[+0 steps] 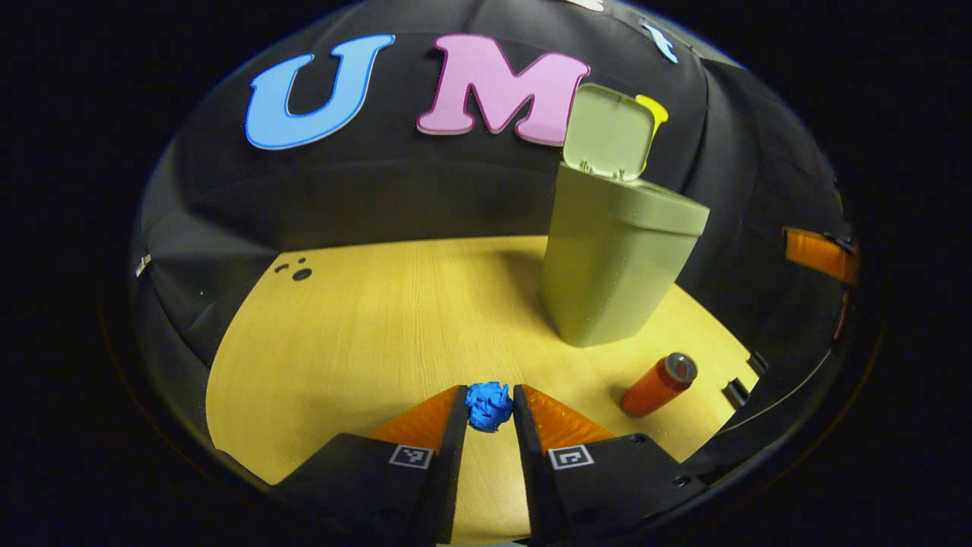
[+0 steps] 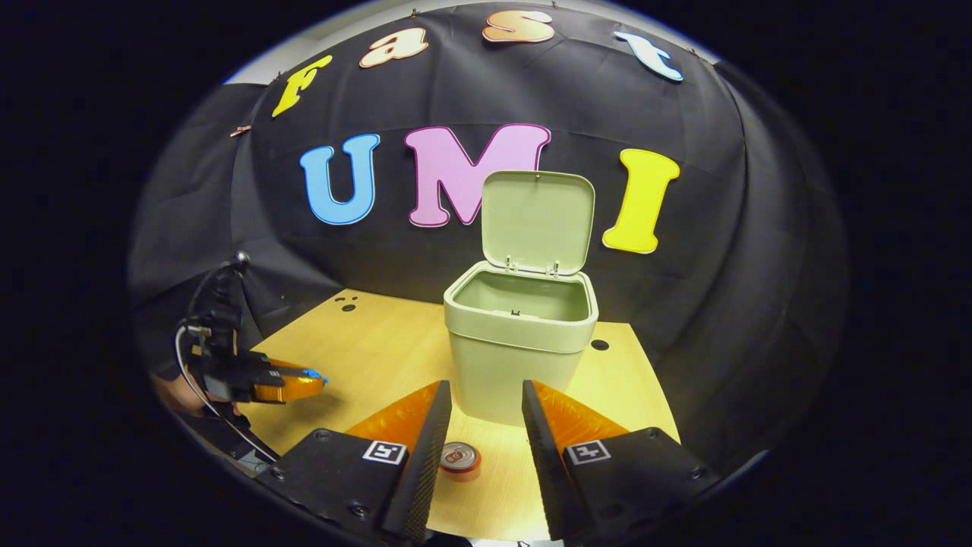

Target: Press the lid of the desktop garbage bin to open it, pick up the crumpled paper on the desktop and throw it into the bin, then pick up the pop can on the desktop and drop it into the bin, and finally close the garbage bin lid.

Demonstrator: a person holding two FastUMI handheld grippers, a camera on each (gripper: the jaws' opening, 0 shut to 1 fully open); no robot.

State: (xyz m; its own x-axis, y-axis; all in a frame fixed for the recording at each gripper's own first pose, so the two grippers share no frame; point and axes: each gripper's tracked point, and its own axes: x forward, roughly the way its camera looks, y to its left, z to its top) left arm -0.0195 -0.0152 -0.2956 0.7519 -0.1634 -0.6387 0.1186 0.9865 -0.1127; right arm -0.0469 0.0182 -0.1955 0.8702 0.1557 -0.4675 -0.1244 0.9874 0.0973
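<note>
Bin lid up, left tongs pinch the crumpled paper; right tongs wide over the pop can (binning both remains).

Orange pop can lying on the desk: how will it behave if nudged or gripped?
The orange pop can lies on its side on the wooden desk, so a nudge will probably roll it. Smooth round wall: may slip between fingers. Likely light, and thin enough to dent.

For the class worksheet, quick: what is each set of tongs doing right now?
Left tongs: closed on the crumpled paper.
Right tongs: open, holding nothing, pop can below.
</note>
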